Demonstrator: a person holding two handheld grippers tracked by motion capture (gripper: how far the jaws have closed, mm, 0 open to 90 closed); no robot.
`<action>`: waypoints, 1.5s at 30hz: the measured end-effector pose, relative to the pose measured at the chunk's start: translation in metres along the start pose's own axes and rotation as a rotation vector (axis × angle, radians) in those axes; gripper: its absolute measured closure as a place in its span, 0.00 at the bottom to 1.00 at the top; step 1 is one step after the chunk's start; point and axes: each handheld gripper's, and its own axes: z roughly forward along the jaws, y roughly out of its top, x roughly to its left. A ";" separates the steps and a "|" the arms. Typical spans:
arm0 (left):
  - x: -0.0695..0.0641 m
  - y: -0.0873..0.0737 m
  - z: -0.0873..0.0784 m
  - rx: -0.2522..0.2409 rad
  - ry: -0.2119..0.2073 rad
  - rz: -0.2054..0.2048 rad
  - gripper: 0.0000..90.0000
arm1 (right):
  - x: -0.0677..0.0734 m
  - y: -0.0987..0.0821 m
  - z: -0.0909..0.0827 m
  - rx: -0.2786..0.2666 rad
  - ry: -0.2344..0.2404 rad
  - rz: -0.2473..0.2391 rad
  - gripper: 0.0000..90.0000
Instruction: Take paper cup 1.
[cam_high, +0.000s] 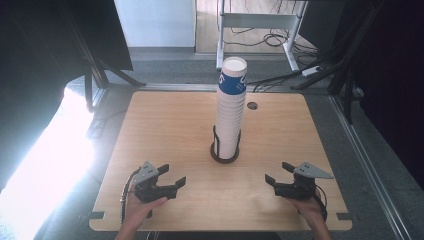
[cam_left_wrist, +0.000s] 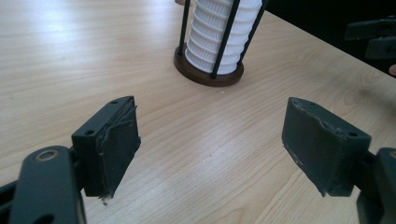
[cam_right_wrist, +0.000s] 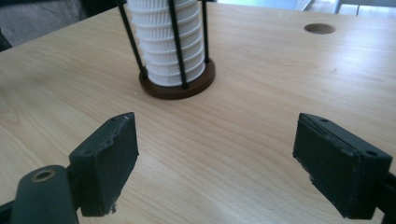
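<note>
A tall stack of white paper cups (cam_high: 231, 115), with a blue band on the top cup, stands upright in a dark round wire holder (cam_high: 224, 156) at the middle of the wooden table (cam_high: 165, 125). My left gripper (cam_high: 174, 175) rests low over the table at the front left, its jaws wide apart and empty. My right gripper (cam_high: 276, 172) mirrors it at the front right, also open and empty. The left gripper view has my left gripper (cam_left_wrist: 210, 126) facing the cup stack (cam_left_wrist: 219, 32) and its holder (cam_left_wrist: 208, 74). My right gripper (cam_right_wrist: 215, 135) faces the same cup stack (cam_right_wrist: 166, 42).
A round cable hole (cam_high: 252, 106) lies in the table behind the stack. Beyond the far edge are a white desk frame (cam_high: 255, 22) and floor cables. Black stands flank the table. Bright glare falls on the floor at the left.
</note>
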 end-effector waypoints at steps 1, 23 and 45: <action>0.000 0.000 0.000 0.000 0.000 0.000 0.21 | 0.000 0.000 0.000 0.000 0.000 0.000 0.16; -0.024 0.019 0.012 0.000 0.017 0.046 0.17 | -0.002 0.009 -0.011 0.016 0.022 0.014 0.19; -0.027 0.096 0.081 -0.032 -0.051 0.113 0.15 | -0.013 0.010 -0.020 -0.037 0.022 0.030 0.23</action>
